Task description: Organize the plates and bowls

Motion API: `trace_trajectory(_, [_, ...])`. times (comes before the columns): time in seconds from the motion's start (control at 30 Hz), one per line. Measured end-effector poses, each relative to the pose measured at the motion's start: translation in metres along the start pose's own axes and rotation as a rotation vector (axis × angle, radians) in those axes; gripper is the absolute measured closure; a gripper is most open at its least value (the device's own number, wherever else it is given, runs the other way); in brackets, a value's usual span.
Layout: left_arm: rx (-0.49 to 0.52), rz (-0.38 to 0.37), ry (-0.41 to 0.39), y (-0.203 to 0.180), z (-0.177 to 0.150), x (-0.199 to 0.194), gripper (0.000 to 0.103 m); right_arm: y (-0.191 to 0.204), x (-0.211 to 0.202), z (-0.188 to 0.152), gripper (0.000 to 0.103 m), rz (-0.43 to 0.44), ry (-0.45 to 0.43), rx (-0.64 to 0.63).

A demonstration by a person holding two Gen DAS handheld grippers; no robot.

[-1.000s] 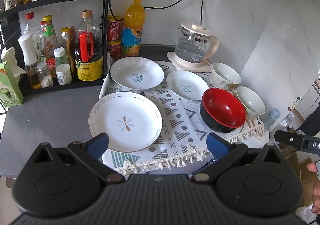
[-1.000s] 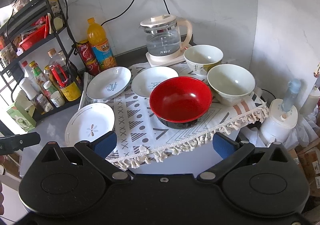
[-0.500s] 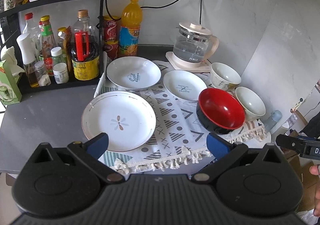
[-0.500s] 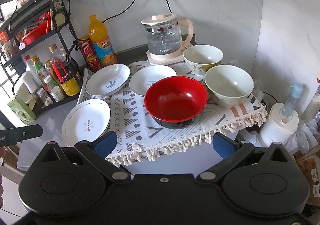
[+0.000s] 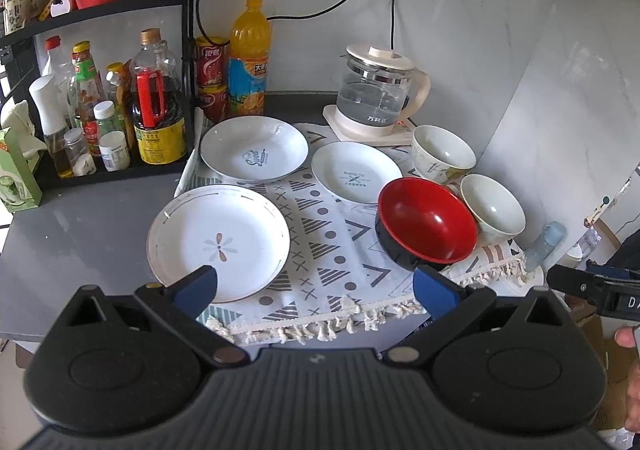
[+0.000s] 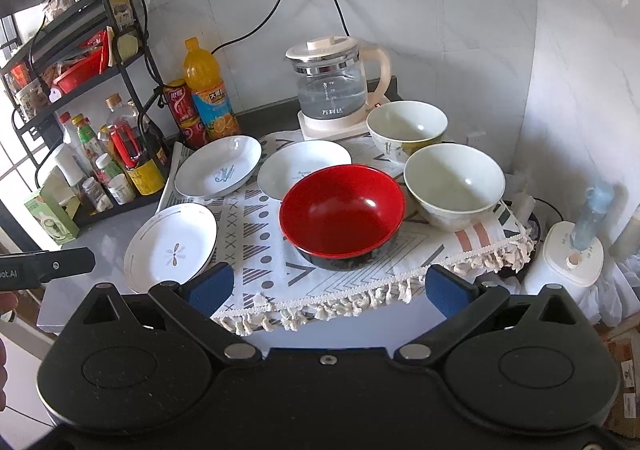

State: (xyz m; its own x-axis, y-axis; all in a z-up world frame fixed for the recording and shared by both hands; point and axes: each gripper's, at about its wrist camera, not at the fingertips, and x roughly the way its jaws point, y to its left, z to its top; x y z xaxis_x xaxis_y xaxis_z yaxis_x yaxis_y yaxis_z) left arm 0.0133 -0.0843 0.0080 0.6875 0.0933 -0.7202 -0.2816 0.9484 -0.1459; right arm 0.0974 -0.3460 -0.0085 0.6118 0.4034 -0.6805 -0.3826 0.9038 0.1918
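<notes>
On a grey counter [image 5: 80, 234] set in a tiled corner, a white fringed cloth with a grey geometric pattern [image 5: 332, 250] carries three plates and three bowls. At the near left lies a large white plate with a grey flower at its centre [image 5: 218, 244], partly on the cloth and partly on bare counter. Farther back sits a white plate with blue lettering [image 5: 254, 153], and to its right a smaller white plate with a small blue mark [image 5: 356, 171]. Right of these stands a round bowl, red inside and black outside [image 6: 342, 209]. Just beside it, at the right edge of the cloth, is a plain cream bowl [image 6: 454, 179], and behind that a cream bowl with a painted pattern on its side [image 6: 406, 125]. All six dishes sit separately, unstacked.

At the far side stands a glass kettle with a cream lid and handle [image 5: 378, 91], with an orange juice bottle [image 5: 248, 57] and red cans [image 5: 210, 65] to its left. A black wire rack of sauce bottles and jars [image 5: 112, 101] fills the far left.

Both tools hover short of the near edge of the cloth. The left gripper [image 5: 316, 288] has its blue-padded fingers spread wide, holding nothing. The right gripper [image 6: 328, 288] is likewise spread wide and empty, facing the red bowl.
</notes>
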Motion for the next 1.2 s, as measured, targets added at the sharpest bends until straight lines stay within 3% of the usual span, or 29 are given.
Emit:
trace_trajectory(0.57, [0.048,-0.049,0.034,-0.051,0.036,0.044,0.0,-0.04,0.015,0.016,0.0,0.01,-0.018,0.07])
trace_trajectory(1.2, [0.203,-0.208,0.106,-0.108,0.125,0.181,0.0,-0.097,0.101,0.064,0.0,-0.128,-0.006,0.214])
